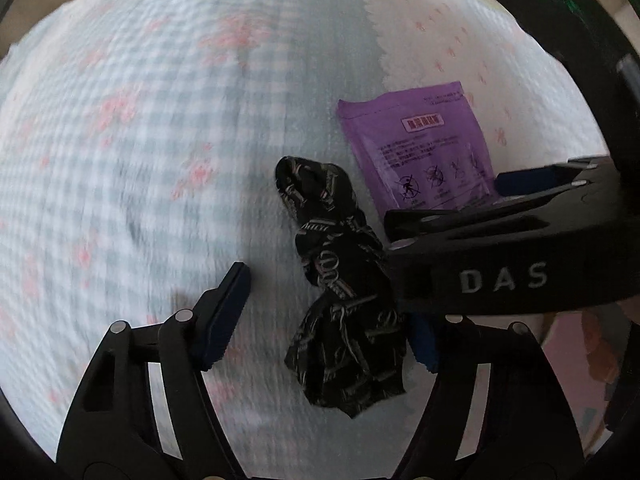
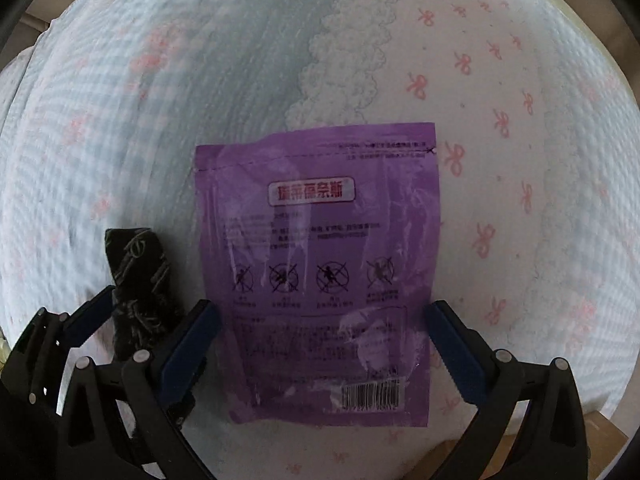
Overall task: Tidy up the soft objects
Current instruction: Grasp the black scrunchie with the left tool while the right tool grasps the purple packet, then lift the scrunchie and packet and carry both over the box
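Note:
A crumpled black cloth with pale printed lettering (image 1: 344, 292) lies on the bed between the fingers of my open left gripper (image 1: 328, 316); it also shows at the left of the right wrist view (image 2: 140, 280). A flat purple plastic packet (image 2: 320, 272) lies on the bed just right of the cloth, also seen in the left wrist view (image 1: 420, 148). My right gripper (image 2: 320, 340) is open with its blue-padded fingers on either side of the packet's lower half. The right gripper's black body crosses the left wrist view (image 1: 500, 264) and hides the left gripper's right finger.
The bed is covered by a pale blue checked quilt with pink bows (image 1: 160, 140) and a white scallop-edged section (image 2: 500, 100). A brown box corner (image 2: 600, 440) shows at the bed's near right edge.

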Demonstrator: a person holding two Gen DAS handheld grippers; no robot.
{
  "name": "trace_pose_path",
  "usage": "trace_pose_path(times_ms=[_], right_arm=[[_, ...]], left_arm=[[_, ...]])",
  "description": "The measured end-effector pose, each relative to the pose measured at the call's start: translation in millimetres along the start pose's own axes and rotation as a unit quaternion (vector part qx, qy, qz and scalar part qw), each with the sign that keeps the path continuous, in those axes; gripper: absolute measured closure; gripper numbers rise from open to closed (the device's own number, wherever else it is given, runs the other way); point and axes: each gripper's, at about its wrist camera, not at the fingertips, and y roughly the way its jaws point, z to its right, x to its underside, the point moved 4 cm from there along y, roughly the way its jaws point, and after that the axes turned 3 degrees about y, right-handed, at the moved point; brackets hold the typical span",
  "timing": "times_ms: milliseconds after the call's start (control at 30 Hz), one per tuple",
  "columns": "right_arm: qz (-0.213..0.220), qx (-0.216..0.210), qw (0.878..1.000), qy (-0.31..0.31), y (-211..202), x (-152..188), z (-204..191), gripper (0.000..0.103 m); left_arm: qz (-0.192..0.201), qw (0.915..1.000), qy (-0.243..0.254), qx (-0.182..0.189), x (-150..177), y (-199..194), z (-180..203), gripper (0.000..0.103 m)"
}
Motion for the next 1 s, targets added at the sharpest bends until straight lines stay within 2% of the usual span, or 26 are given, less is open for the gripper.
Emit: trace_pose_path(times_ms=[133,200,233,300,433,467,567,767,800,1000], right_arm=[[0.013,0.009,1.000,-0.010,0,3,-3,0.003],[0.023,0.008,1.000,-0.011,-1,6,-4,0.010],[0.028,0.007,1.000,-0.011,-3,8,-5,0.013],[0.037,0.004,0.999,-0.010,-8,14,-7,0.029],[0.052,-0.003,0.999,-0.001,-15,20,-8,0.049],[0.057,-0.008,0.998,0.002,-18,21,-8,0.058],[0.062,-0.020,0.998,0.010,-24,25,-5,0.068],[0.079,-0.039,0.996,0.031,-43,38,-3,0.072],[0.085,-0.041,0.995,0.032,-50,41,-5,0.072],[0.122,-0.051,0.991,0.035,-103,64,-9,0.072]], left_arm=[[0.002,0.9991,0.032,-0.027,-1,6,13,0.057],[0.003,0.9991,0.034,-0.026,-1,5,16,0.071],[0.003,0.9991,0.034,-0.026,-1,4,18,0.071],[0.001,0.9992,0.033,-0.022,-1,4,18,0.073],[0.002,0.9996,0.023,-0.016,-1,3,11,0.074],[0.002,0.9997,0.021,-0.016,-1,2,10,0.075],[0.007,0.9998,0.013,-0.016,0,-3,6,0.075],[0.019,0.9997,0.008,-0.013,1,-22,-2,0.075],[0.022,0.9996,0.010,-0.012,-2,-28,-14,0.075],[0.055,0.9984,0.007,-0.010,-14,-69,-9,0.075]])
